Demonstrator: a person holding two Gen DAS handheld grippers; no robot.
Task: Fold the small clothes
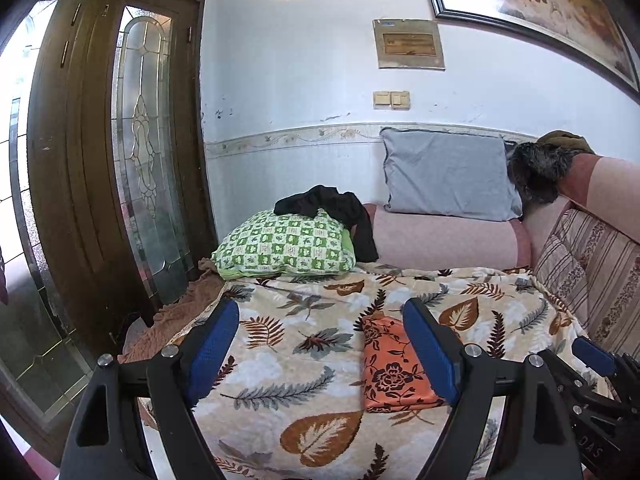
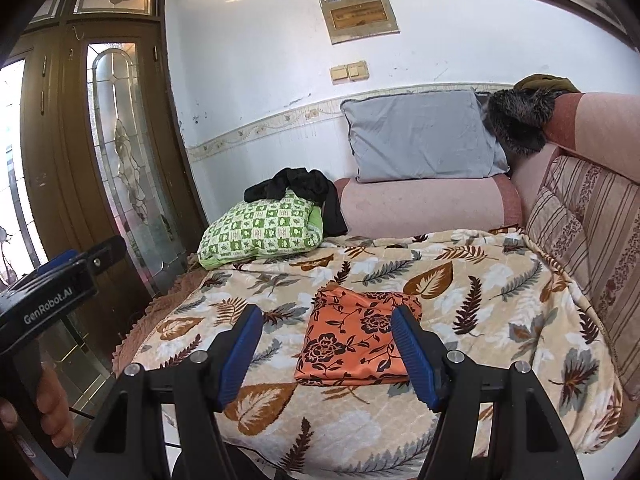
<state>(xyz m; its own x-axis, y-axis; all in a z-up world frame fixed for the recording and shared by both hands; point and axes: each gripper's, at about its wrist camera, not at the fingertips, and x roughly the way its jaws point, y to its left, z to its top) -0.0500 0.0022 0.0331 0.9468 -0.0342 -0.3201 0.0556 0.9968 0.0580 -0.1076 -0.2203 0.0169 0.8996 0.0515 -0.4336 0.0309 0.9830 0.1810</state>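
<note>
An orange cloth with a dark flower print (image 1: 394, 368) lies folded into a flat rectangle on the leaf-patterned blanket (image 1: 304, 332); it also shows in the right wrist view (image 2: 356, 340). My left gripper (image 1: 320, 344) is open and empty, held above the blanket just left of the cloth. My right gripper (image 2: 328, 350) is open and empty, held above the near edge of the cloth. A crumpled black garment (image 1: 336, 210) lies on the green pillow at the back; it also shows in the right wrist view (image 2: 308, 192).
A green checked pillow (image 2: 260, 232) and a grey pillow (image 2: 424, 140) sit at the sofa's far end. The striped backrest (image 2: 592, 216) runs along the right. A wooden glass door (image 1: 132, 160) stands left. The left gripper's body (image 2: 52, 288) shows at the left edge.
</note>
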